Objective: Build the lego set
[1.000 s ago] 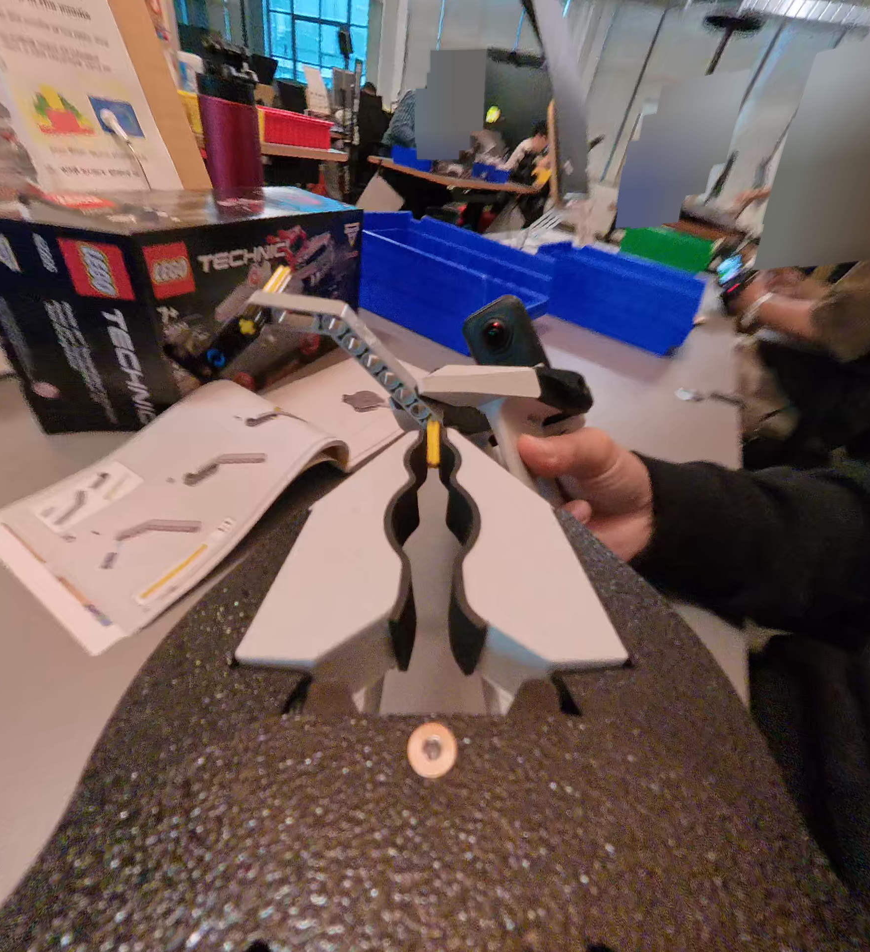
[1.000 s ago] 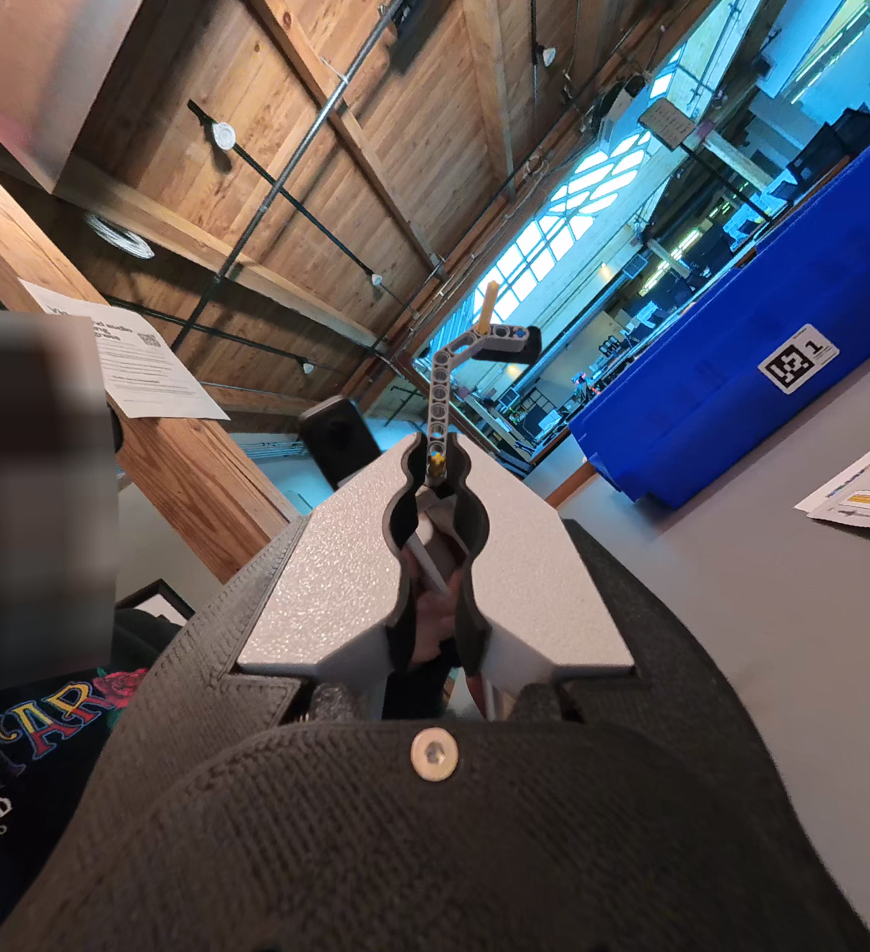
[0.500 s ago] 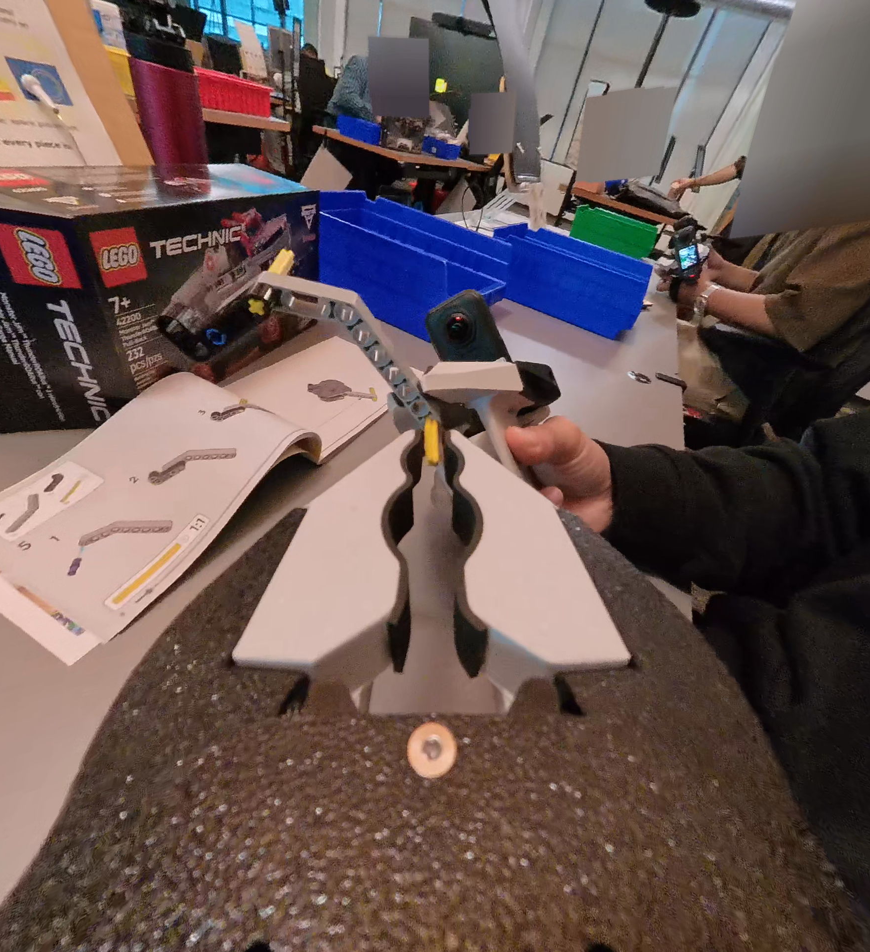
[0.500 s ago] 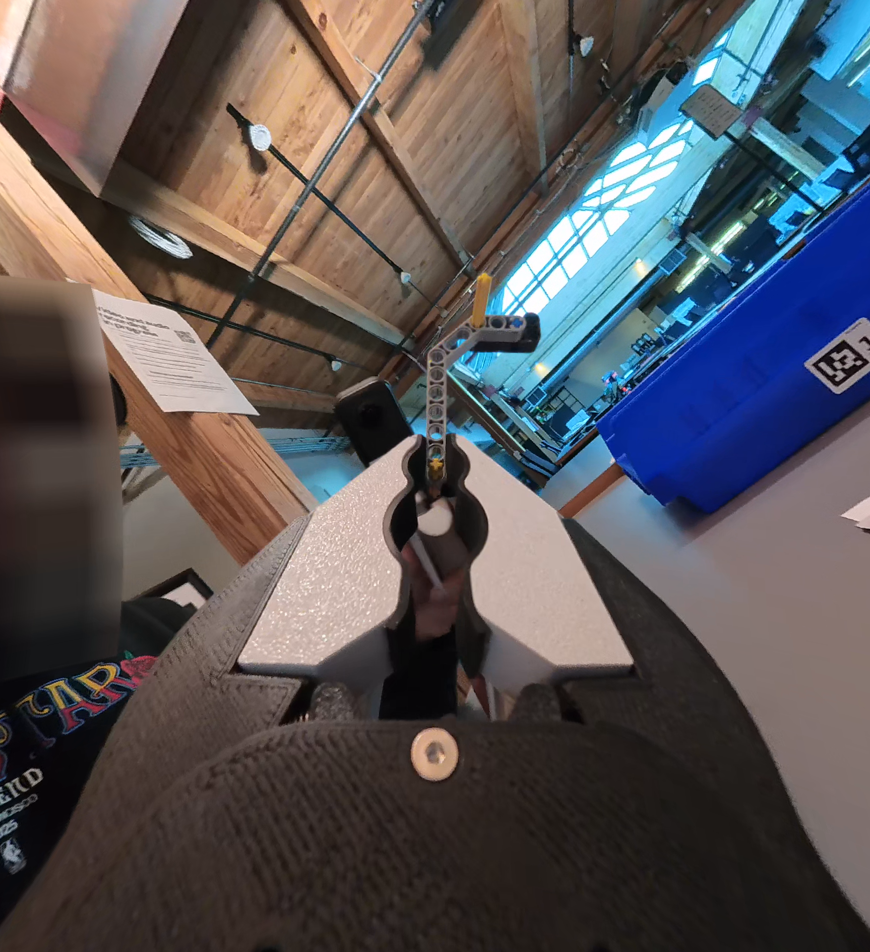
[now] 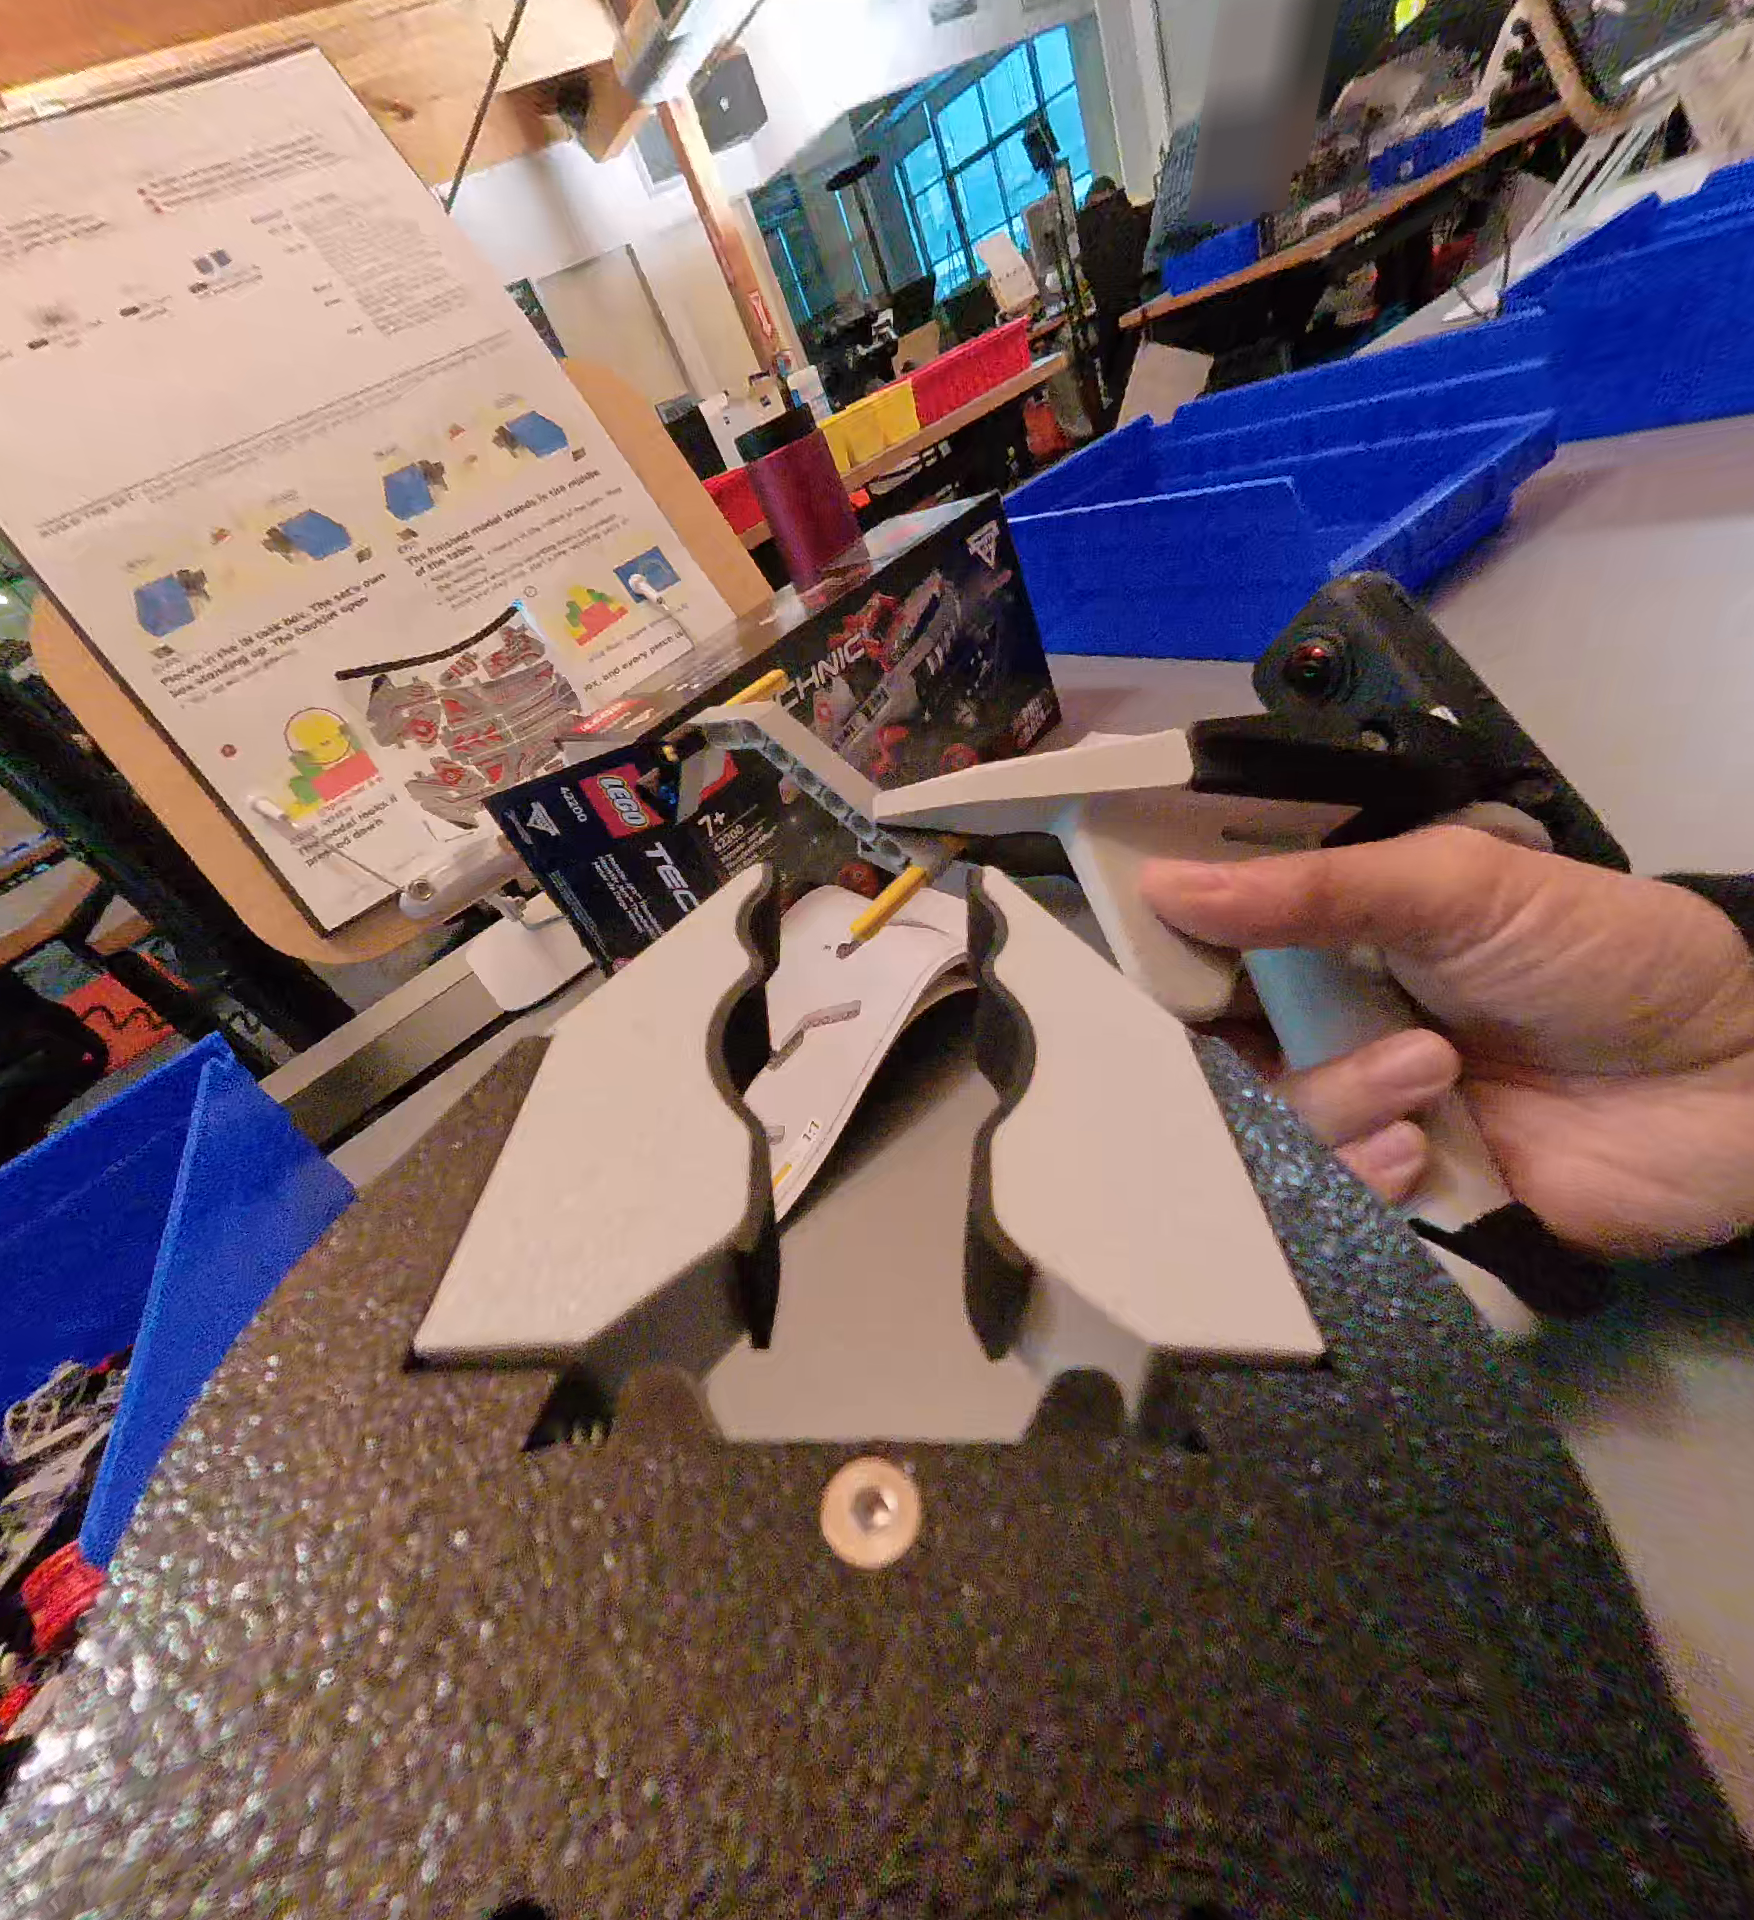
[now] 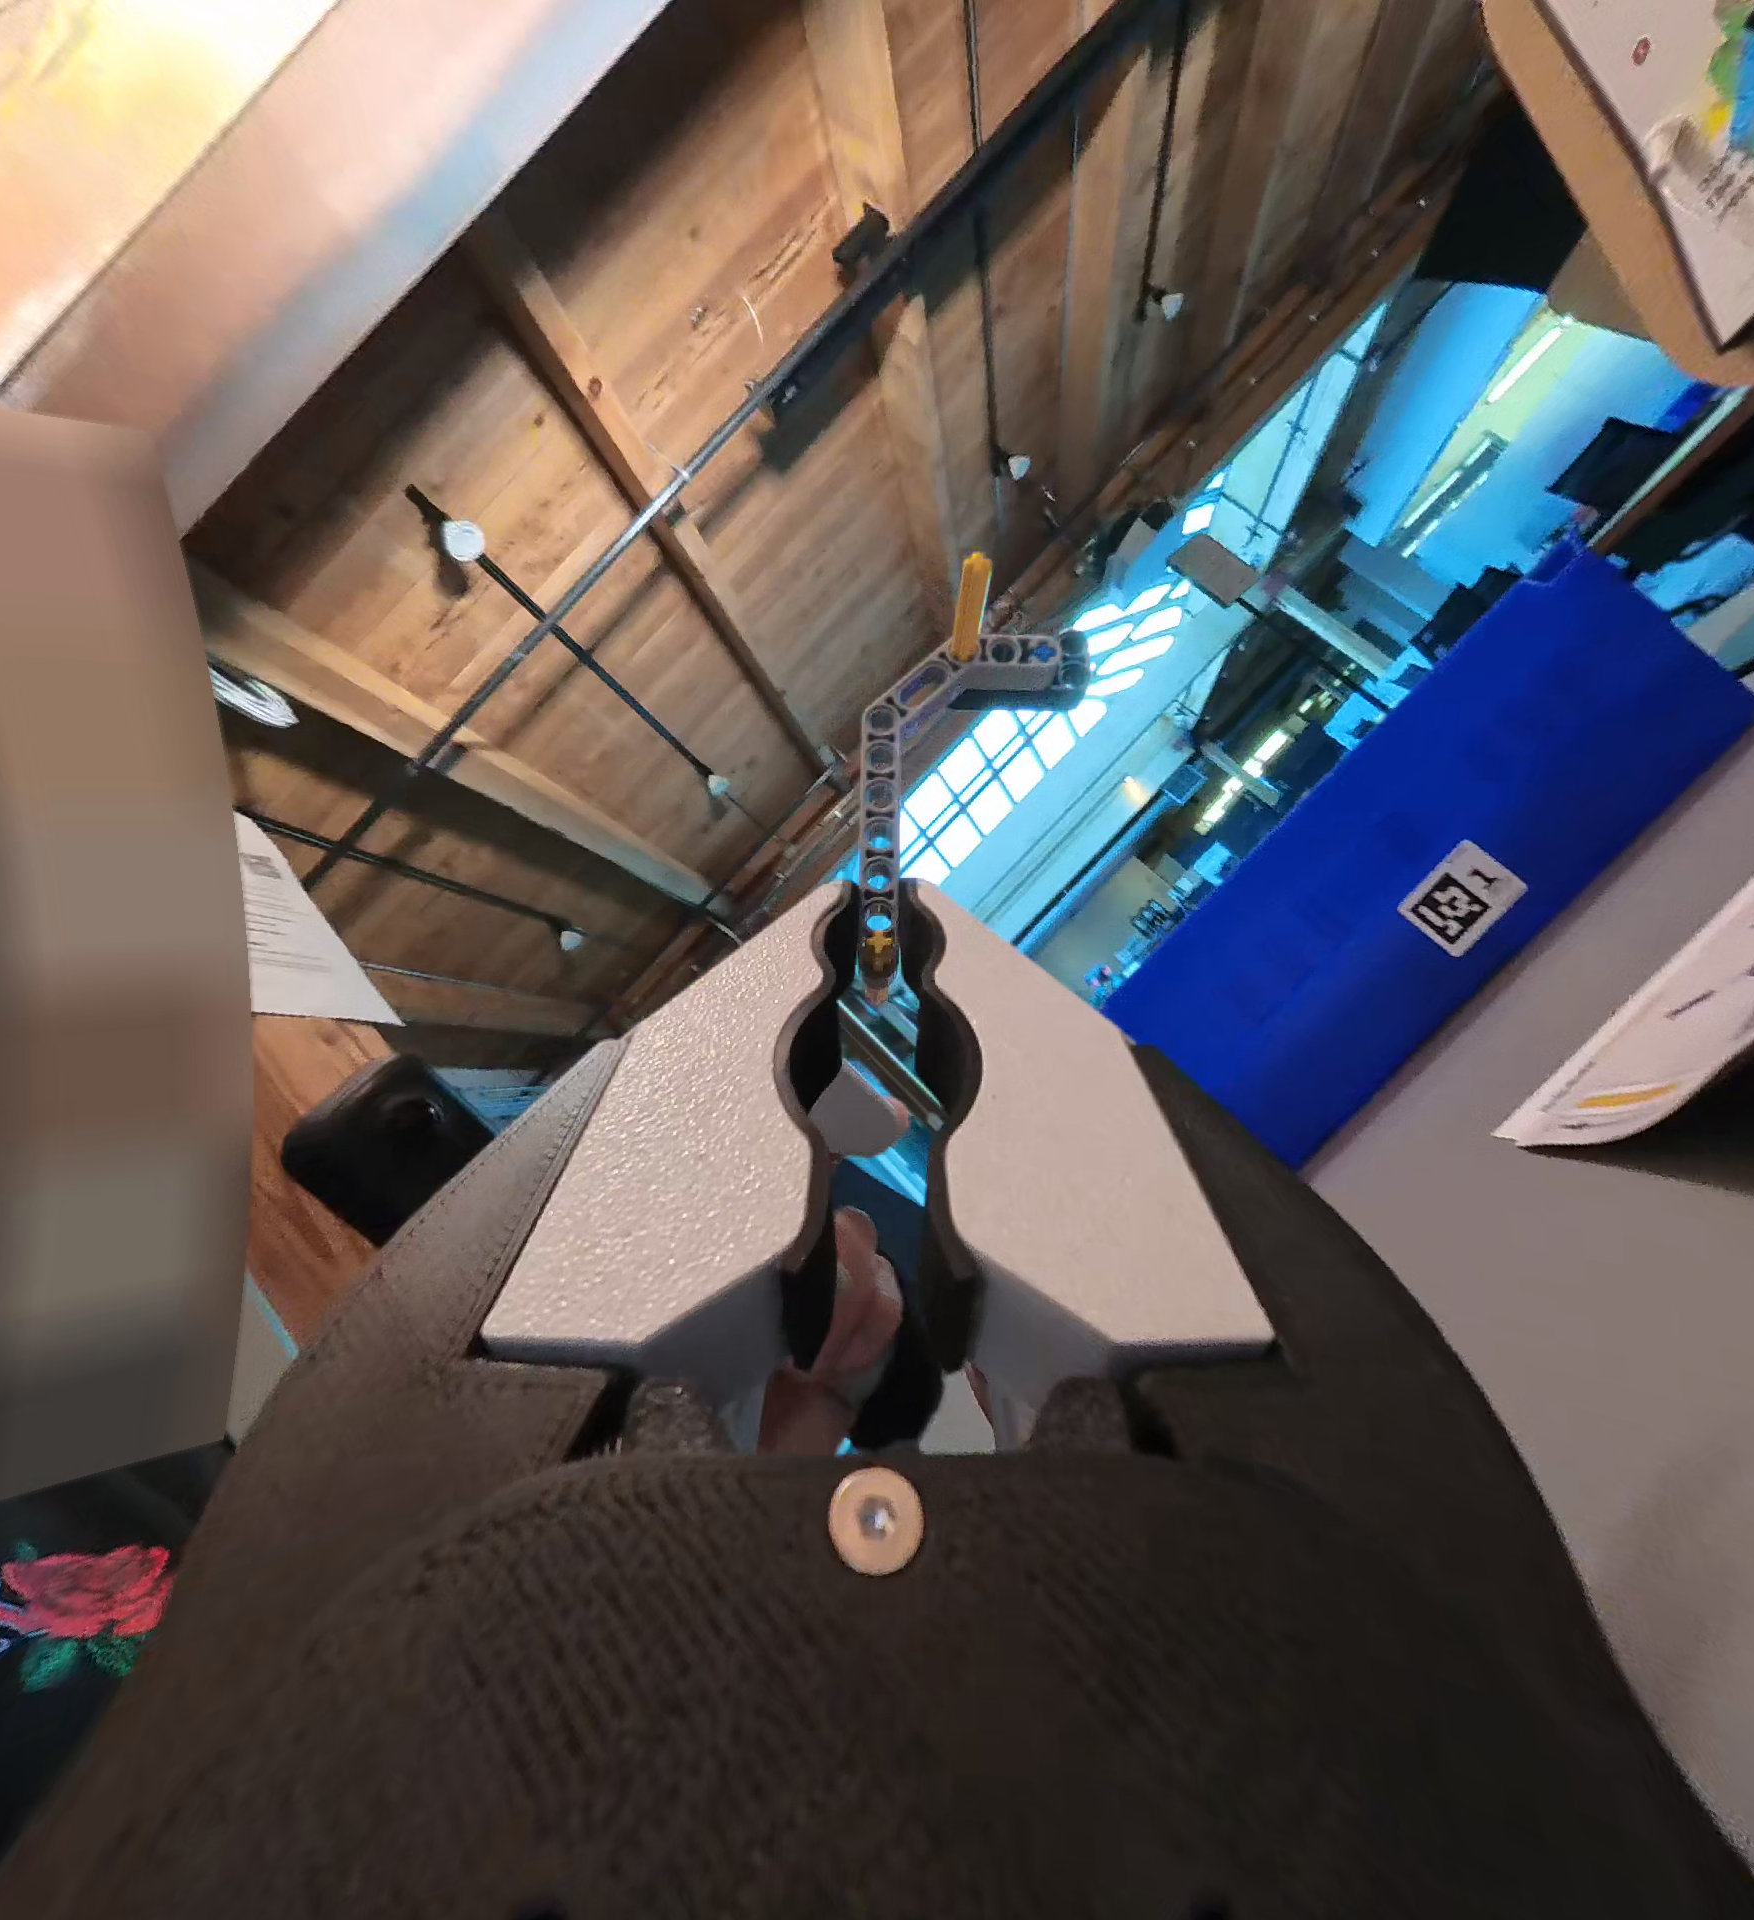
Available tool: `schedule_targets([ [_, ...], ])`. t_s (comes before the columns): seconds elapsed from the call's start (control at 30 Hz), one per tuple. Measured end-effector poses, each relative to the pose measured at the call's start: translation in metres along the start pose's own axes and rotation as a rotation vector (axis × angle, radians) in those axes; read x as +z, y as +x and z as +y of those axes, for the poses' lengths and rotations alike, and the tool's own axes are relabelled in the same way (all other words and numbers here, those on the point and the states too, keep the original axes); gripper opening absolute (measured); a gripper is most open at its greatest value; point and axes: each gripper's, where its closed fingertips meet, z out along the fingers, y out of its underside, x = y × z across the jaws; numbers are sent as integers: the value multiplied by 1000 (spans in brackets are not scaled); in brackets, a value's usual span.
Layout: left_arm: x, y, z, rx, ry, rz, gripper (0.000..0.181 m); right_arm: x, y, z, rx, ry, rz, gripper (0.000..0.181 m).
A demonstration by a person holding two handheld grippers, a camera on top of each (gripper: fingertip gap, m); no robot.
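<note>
Above the bench (image 5: 1683, 644), we are pinching the grey beam (image 6: 881, 821) by its lower end in our right claw (image 6: 881, 940), its fingers pressed against the piece. A yellow axle (image 6: 971, 601) is sticking out near the bend at the beam's far end, and a second yellow axle (image 5: 894, 899) is poking through the gripped end. Our left claw (image 5: 868, 914) is spread wide and holding nothing, its fingers (image 5: 644, 1122) sitting on either side of that second axle without touching it. Our hand (image 5: 1538, 1049) is wrapping the right claw's handle in the left wrist view. Behind the beam, the set's box (image 5: 800, 769) is standing on the bench, and the open booklet (image 5: 852, 1029) is lying just in front of it. Blue bins (image 5: 1268, 530) are lining the bench farther back.
</note>
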Motion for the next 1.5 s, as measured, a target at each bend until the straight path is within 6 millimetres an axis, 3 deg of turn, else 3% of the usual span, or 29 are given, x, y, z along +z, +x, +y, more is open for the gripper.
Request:
schedule_targets([
  [0.2, 4, 10, 1, -20, 36, 30, 27, 3, -11, 9, 28, -4, -55, 5],
  [0.3, 2, 8, -3, -66, 70, 71, 0, 3, -11, 10, 35, -24, -60, 5],
  [0.5, -2, 2, -5, -122, 71, 149, 3, 0, -16, 9, -68, -57, -48, 5],
  [0.67, -18, -9, -20, -550, 147, 363, 26, 3, -29, 19, -278, -159, -65, 6],
  [0.77, -21, -3, -17, -647, 113, 471, 36, 7, -34, 34, -386, -240, -80, 6],
  [0.87, -24, -2, -20, -695, 134, 504, 33, 8, -30, 50, -450, -335, -64, 5],
  [0.93, -26, -7, -19, -723, 142, 502, 14, 8, -33, 55, -476, -361, -80, 5],
  [1.03, -29, -2, -13, -709, 91, 560, 6, 7, -26, 62, -522, -418, -52, 5],
  [1.2, -36, -2, -9, -672, 45, 609, 6, 3, -22, 70, -571, -517, -70, 12],
  [1.3, -44, -9, -17, -723, 117, 663, 6, 0, -18, 70, -647, -558, -59, 26],
  [1.5, -58, -23, -26, -787, 288, 766, 6, 5, -34, 82, -651, -562, -132, 27],
])
